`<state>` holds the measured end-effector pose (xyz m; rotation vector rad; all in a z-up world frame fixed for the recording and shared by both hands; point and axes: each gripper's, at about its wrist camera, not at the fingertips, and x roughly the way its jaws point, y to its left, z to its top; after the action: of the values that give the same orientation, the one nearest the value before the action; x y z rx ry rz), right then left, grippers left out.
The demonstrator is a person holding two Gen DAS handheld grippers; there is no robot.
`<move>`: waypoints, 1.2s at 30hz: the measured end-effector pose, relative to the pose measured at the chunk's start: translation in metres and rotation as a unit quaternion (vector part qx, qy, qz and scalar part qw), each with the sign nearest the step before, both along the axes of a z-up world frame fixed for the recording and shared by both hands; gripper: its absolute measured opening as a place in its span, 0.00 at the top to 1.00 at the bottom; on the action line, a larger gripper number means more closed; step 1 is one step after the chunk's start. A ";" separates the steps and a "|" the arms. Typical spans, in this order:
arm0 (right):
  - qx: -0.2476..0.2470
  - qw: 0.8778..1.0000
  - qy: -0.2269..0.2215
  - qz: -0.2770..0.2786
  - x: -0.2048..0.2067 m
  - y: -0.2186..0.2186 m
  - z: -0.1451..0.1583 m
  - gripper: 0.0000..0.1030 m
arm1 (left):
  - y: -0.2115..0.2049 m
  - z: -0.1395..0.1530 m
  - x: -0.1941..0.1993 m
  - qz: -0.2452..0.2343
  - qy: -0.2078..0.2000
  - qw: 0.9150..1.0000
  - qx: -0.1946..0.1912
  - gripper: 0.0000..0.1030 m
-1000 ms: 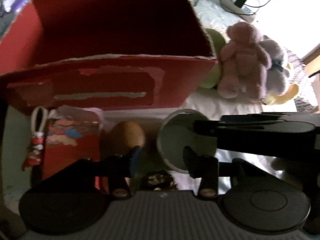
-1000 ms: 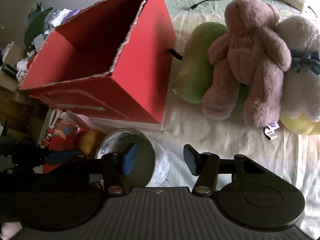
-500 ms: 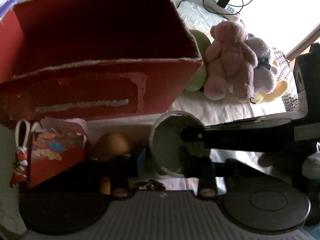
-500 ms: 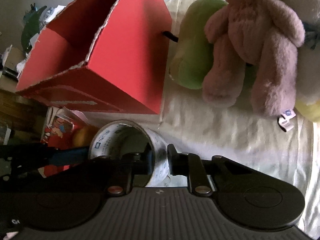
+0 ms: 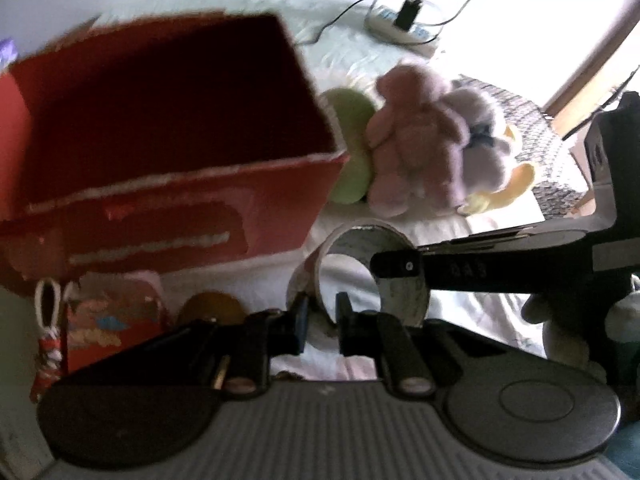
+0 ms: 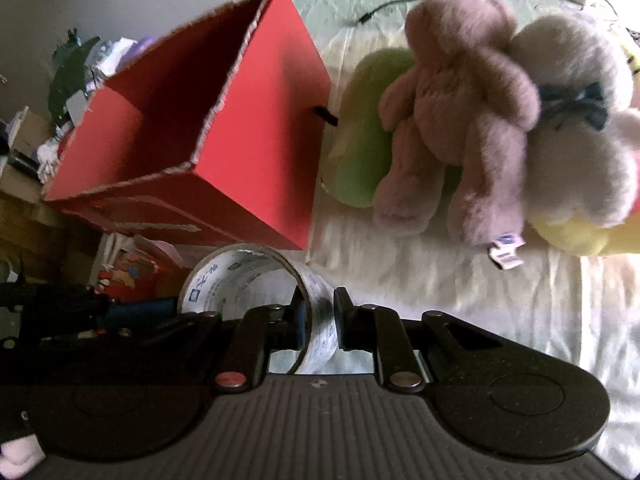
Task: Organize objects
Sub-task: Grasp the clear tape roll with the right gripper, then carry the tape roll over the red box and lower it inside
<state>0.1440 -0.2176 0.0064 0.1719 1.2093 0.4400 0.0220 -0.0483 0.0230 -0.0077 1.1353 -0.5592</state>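
A roll of clear packing tape (image 5: 362,236) (image 6: 240,276) stands on edge on the white sheet in front of the open red cardboard box (image 5: 160,208) (image 6: 260,140). My right gripper (image 6: 318,320) is shut on the roll's right wall. In the left wrist view one of its fingers (image 5: 396,266) reaches across the roll from the right. My left gripper (image 5: 322,316) is shut on the roll's near-left wall. In the right wrist view its dark fingers (image 6: 120,308) come in from the left.
A pink teddy (image 6: 460,100), a green plush (image 6: 360,128), a white plush (image 6: 580,140) and a yellow one lie right of the box. An orange round thing (image 5: 210,308) and a red pouch (image 5: 108,320) sit at front left. A power strip (image 5: 400,28) lies far back.
My right gripper closed on the roll's wall first. My left gripper, open until half a second ago, has now closed on the roll's other side. Both cameras have risen a little.
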 end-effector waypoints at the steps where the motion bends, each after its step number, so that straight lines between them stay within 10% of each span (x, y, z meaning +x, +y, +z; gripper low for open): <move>1: 0.003 1.000 -0.004 -0.001 -0.002 -0.004 0.006 0.85 | 0.000 0.006 -0.001 -0.005 -0.008 1.000 -0.006 0.91; 23: 0.005 0.984 -0.178 -0.024 0.042 0.045 0.103 0.86 | 0.042 0.112 0.052 -0.021 -0.165 0.983 -0.079 0.92; 36: -0.053 0.988 -0.147 0.006 0.102 0.138 0.050 0.85 | 0.080 0.056 0.142 0.026 -0.078 0.997 -0.014 0.92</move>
<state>0.2461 -0.0799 0.0569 0.0078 0.9419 0.3958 0.1644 0.0319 0.0788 -0.0165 0.9724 -0.5209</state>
